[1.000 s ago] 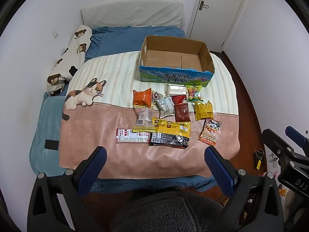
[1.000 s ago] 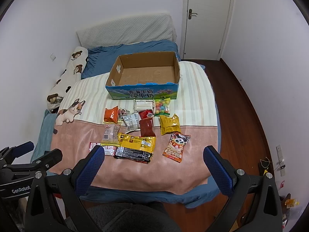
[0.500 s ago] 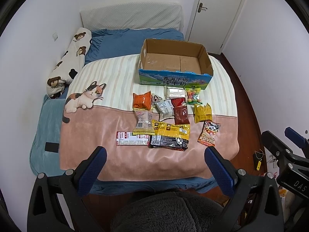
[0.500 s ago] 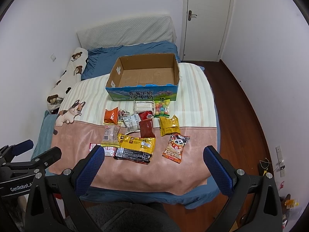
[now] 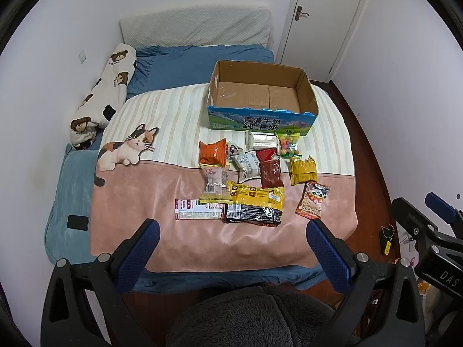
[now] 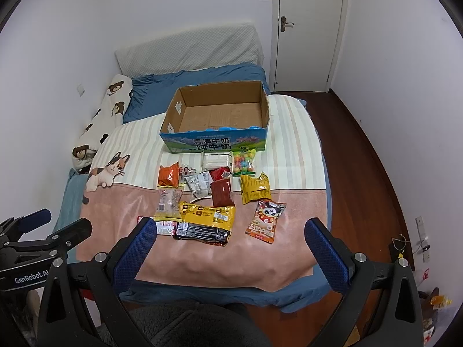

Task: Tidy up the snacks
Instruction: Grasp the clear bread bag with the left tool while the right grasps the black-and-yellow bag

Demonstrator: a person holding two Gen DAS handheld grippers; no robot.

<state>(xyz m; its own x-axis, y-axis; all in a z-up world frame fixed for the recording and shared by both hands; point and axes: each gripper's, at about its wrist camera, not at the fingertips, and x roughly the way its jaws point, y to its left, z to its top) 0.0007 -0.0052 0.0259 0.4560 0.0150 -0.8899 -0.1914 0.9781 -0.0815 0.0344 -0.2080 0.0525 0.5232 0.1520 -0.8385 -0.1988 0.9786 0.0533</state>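
Several snack packets lie on the bed blanket: an orange bag (image 5: 212,152), a big yellow and black pack (image 5: 254,204), a panda packet (image 5: 312,204), a yellow pouch (image 5: 302,170) and a bag of coloured candy (image 5: 287,144). An empty open cardboard box (image 5: 262,98) stands behind them; in the right wrist view it (image 6: 217,120) is up the middle. My left gripper (image 5: 234,245) is open and empty, held above the bed's near edge. My right gripper (image 6: 231,244) is open and empty, to the right of the left one.
A pink and striped blanket (image 5: 139,202) with a cat print covers the bed. A bear-print pillow (image 5: 107,95) lies along the left wall. A black phone (image 5: 77,222) lies at the bed's left side. Wooden floor (image 6: 361,159) and a door (image 6: 309,29) are to the right.
Both grippers have edged slightly towards the bed. Nothing on the bed has moved.
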